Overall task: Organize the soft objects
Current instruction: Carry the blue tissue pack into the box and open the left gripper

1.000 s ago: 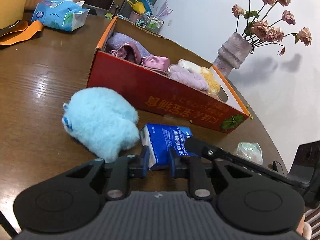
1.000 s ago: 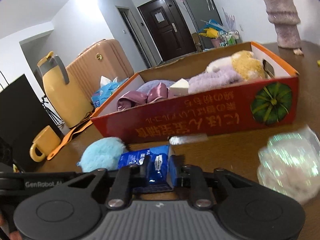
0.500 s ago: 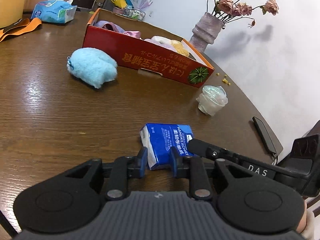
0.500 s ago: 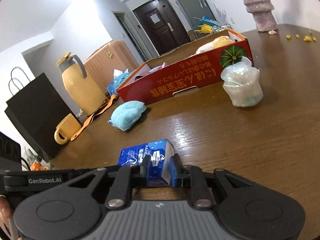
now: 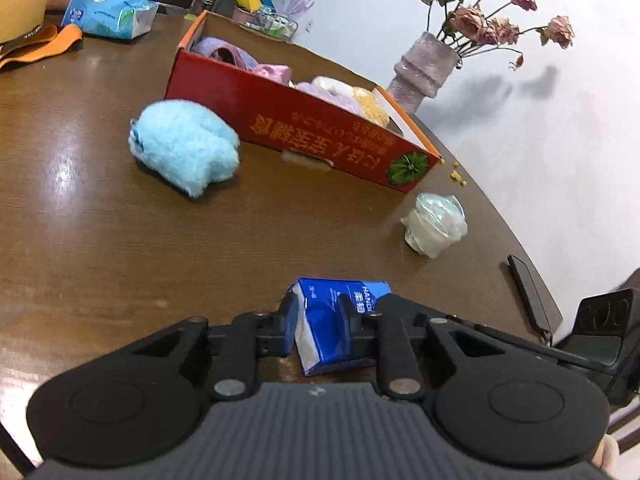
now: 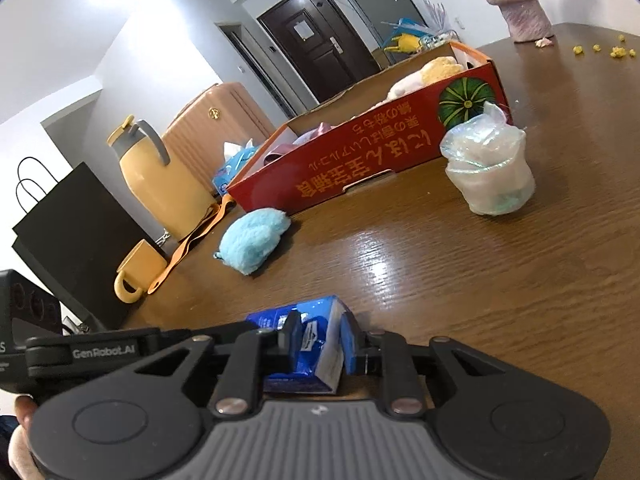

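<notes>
Both grippers are shut on one blue tissue pack (image 5: 326,320), which also shows in the right wrist view (image 6: 316,344). My left gripper (image 5: 318,318) grips one end and my right gripper (image 6: 318,340) the other, low over the brown table (image 5: 100,248). The red cardboard box (image 5: 304,136) holding several soft items stands further back; it also shows in the right wrist view (image 6: 360,156). A light blue plush (image 5: 184,146) lies in front of the box. A clear plastic-wrapped bundle (image 5: 436,226) sits near the box's right end.
A vase of dried roses (image 5: 424,68) stands behind the box. A blue tissue box (image 5: 108,14) and orange strap (image 5: 36,46) lie far left. A dark phone (image 5: 528,294) lies at the right table edge. A yellow mug (image 6: 136,276), yellow jug (image 6: 156,176) and black bag (image 6: 76,236) stand at the left.
Both grippers first pulled back from the box with the tissue pack held between them, then moved a little closer to it again. The plush and the bundle stayed put.
</notes>
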Available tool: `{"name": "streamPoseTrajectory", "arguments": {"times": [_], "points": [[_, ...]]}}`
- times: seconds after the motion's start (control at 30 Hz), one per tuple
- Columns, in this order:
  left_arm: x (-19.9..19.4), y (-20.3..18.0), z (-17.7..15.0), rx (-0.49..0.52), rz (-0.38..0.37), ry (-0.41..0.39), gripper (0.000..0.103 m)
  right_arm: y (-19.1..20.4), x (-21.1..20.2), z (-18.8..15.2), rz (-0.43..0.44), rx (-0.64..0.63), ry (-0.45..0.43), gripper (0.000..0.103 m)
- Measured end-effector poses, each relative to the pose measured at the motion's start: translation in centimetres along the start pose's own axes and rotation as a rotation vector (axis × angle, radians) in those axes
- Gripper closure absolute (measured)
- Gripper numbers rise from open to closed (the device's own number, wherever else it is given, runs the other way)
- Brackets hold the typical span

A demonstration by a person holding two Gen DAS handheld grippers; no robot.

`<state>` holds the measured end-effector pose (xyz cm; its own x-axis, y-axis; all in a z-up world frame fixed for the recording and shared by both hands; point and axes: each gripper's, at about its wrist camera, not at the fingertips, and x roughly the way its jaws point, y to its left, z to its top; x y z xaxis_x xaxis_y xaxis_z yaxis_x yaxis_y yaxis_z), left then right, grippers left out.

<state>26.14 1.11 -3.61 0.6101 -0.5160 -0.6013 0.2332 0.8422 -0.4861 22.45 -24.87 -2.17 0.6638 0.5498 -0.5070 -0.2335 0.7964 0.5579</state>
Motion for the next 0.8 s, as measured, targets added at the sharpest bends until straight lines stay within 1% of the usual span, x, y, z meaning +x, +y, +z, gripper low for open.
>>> {"name": "streamPoseTrajectory", "arguments": {"times": [0.07,0.13,0.2,0.27,0.3,0.33,0.37,0.43,0.47,0.5,0.57,0.6,0.67,0.77,0.8], "points": [[-0.1,-0.4,1.4,0.014,-0.001,-0.033,0.085,0.5,0.4,1.4,-0.003,-0.031,-0.001,0.083],[-0.4,-1.1,4.2,0.041,-0.013,-0.099,0.085,0.9,0.6,4.0,0.017,-0.043,-0.031,0.083],[-0.4,-1.6,7.9,0.074,-0.014,-0.163,0.085,2.2,1.2,7.8,0.032,-0.097,-0.085,0.084],[0.4,-1.5,12.0,0.106,-0.003,-0.199,0.085,3.7,2.4,11.7,0.021,-0.182,-0.126,0.084],[1.3,-1.1,14.0,0.105,0.008,-0.196,0.085,4.2,3.5,13.5,0.006,-0.213,-0.137,0.085],[2.6,-0.5,15.8,0.098,0.025,-0.174,0.085,4.4,4.8,15.1,-0.008,-0.224,-0.131,0.085],[4.0,0.1,17.3,0.096,0.047,-0.143,0.085,4.4,6.9,17.0,-0.029,-0.225,-0.1,0.086],[6.8,1.6,19.3,0.096,0.124,-0.081,0.085,3.7,10.8,19.1,-0.055,-0.192,-0.035,0.086],[8.1,2.2,19.9,0.109,0.174,-0.053,0.085,3.3,13.3,19.7,-0.06,-0.177,0.025,0.087],[9.0,2.7,20.0,0.137,0.206,-0.034,0.085,3.0,15.1,19.8,-0.072,-0.155,0.07,0.087],[10.6,3.6,19.6,0.194,0.274,0.005,0.085,3.2,18.1,19.1,-0.094,-0.185,0.144,0.087],[10.6,3.5,19.3,0.246,0.291,-0.023,0.085,3.4,19.1,18.6,-0.107,-0.19,0.165,0.086],[10.7,3.0,18.3,0.347,0.341,-0.037,0.086,3.3,20.0,17.9,-0.084,-0.189,0.187,0.08],[10.8,2.5,17.3,0.415,0.369,-0.029,0.087,3.1,20.3,18.1,-0.089,-0.159,0.186,0.08],[10.6,2.3,17.2,0.406,0.372,-0.028,0.085,3.2,20.1,18.3,-0.098,-0.158,0.179,0.077]]}}
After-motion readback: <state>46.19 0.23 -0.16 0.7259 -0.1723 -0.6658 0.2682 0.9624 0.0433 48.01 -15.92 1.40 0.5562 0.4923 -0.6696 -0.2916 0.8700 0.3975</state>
